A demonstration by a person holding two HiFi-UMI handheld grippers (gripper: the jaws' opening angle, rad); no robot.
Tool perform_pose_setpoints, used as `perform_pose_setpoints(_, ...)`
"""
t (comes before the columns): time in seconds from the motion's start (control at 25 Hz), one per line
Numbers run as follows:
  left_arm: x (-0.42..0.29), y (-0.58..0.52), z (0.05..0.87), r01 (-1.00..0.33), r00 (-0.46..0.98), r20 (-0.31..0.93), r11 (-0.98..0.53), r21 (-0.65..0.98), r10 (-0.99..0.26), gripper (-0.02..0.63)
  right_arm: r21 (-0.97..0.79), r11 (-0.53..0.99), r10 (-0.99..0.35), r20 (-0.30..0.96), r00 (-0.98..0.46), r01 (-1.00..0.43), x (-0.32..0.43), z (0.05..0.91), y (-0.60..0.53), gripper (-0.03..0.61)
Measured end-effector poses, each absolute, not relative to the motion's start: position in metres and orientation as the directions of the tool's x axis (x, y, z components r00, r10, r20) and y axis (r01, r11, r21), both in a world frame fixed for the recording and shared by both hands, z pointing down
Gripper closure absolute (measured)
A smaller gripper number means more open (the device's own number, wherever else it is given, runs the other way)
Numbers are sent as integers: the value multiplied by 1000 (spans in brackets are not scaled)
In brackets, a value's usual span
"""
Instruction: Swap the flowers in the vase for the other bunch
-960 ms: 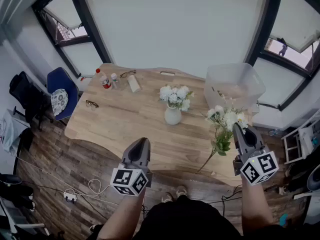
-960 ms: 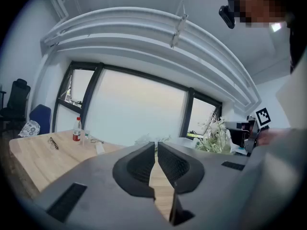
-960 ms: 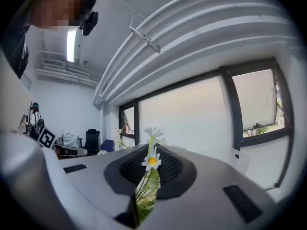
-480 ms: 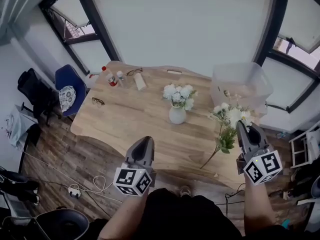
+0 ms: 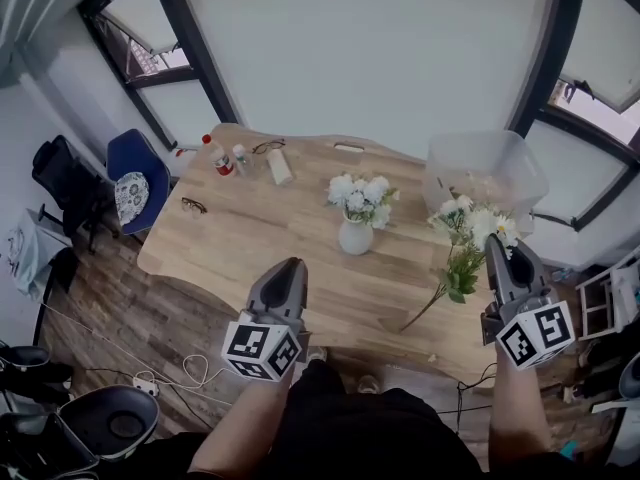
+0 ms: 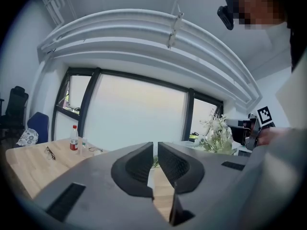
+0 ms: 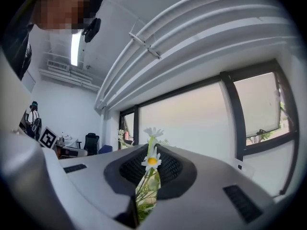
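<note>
A white vase [image 5: 355, 236] stands mid-table on the wooden table [image 5: 250, 248] and holds white flowers [image 5: 362, 195]. My right gripper [image 5: 497, 242] hovers over the table's right end, shut on a second bunch of white daisies [image 5: 472, 223] whose stems [image 5: 425, 308] trail down towards the front edge. In the right gripper view a daisy [image 7: 152, 161] and green stems sit pinched between the jaws of the gripper [image 7: 152, 153]. My left gripper [image 5: 292, 266] is shut and holds nothing, in front of the vase near the table's front edge. In the left gripper view its jaws [image 6: 154, 150] nearly touch, and the bunch [image 6: 215, 133] shows at right.
A clear plastic bin [image 5: 487, 171] sits at the table's back right corner. A red-capped bottle [image 5: 212, 155], a white tube [image 5: 280, 168] and glasses [image 5: 194, 206] lie at the back left. A blue chair [image 5: 125, 190] stands left of the table. Cables [image 5: 170, 378] lie on the floor.
The right gripper with its bunch sits a little further right and higher in the head view. The left gripper has kept its place. Both sets of jaws are unchanged.
</note>
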State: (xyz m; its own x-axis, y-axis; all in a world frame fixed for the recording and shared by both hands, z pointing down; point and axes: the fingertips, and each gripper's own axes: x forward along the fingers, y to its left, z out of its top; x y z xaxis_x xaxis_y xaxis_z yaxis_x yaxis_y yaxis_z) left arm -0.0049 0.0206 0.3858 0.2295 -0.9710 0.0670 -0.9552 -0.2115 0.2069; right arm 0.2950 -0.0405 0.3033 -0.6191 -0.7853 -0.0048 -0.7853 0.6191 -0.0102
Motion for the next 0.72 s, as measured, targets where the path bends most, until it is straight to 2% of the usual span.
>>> perform_pose_setpoints(0.32,-33,-31,388,-928,322,67,-301,218,-944,595,-7,524,-852,4,-524,-852,286,302,-66,526)
perform_pose_setpoints(0.72,-51,-104,412,-842,510,96,-473,259,-855,595,16,343,-938,55,-342,-939,270,307,-88,526)
